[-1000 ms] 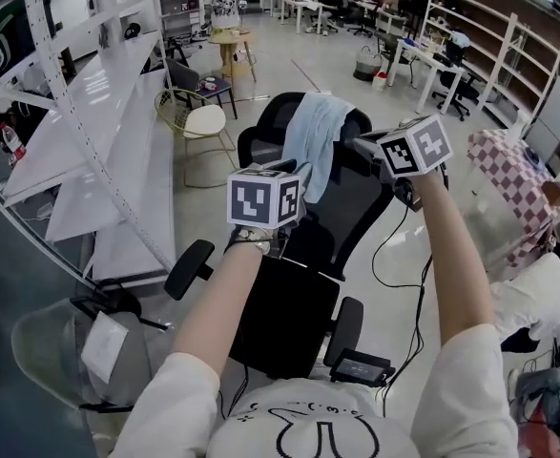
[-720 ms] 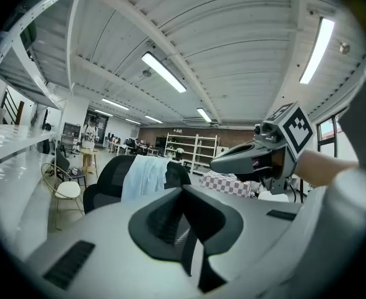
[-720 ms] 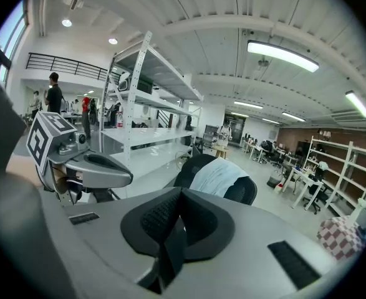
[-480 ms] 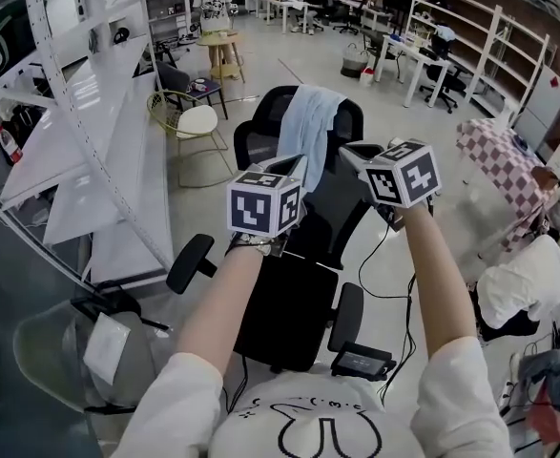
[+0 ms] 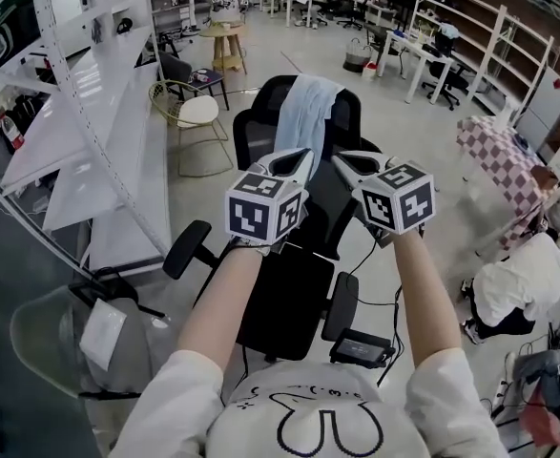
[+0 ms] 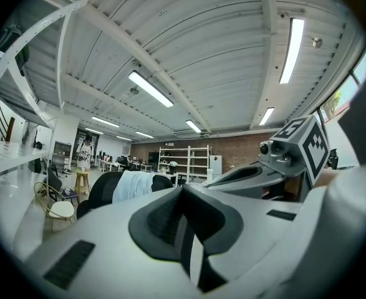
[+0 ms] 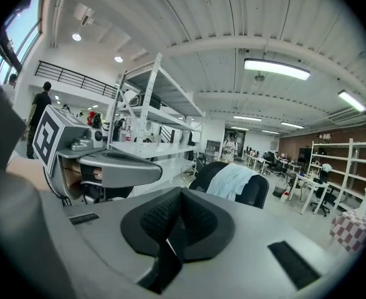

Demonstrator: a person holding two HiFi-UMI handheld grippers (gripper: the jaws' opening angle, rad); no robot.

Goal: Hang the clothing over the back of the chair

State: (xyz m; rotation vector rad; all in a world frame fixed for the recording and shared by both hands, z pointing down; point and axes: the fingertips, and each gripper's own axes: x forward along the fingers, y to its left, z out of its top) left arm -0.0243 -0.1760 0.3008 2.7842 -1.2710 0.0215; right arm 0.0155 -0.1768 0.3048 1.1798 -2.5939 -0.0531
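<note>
A light blue garment [image 5: 308, 113] hangs draped over the top of the black office chair's back [image 5: 257, 134], one end down the front. It also shows in the left gripper view [image 6: 133, 185] and the right gripper view [image 7: 232, 180]. My left gripper [image 5: 295, 163] is shut and empty, held level short of the chair back. Beside it my right gripper [image 5: 349, 163] is shut and empty too. Neither touches the garment. The closed pads of the left gripper [image 6: 184, 220] and right gripper [image 7: 172, 224] hold nothing.
White shelving [image 5: 98, 113] runs along the left. A yellow wire chair [image 5: 198, 117] and a wooden stool [image 5: 227, 41] stand beyond the office chair. A person [image 5: 513, 294] crouches at the right near a checkered table [image 5: 504, 160]. A dark device [image 5: 361, 349] lies by the chair base.
Both grippers have drawn back from the chair and closer together in front of its back. The garment stays draped over the chair, and no gripper is at it.
</note>
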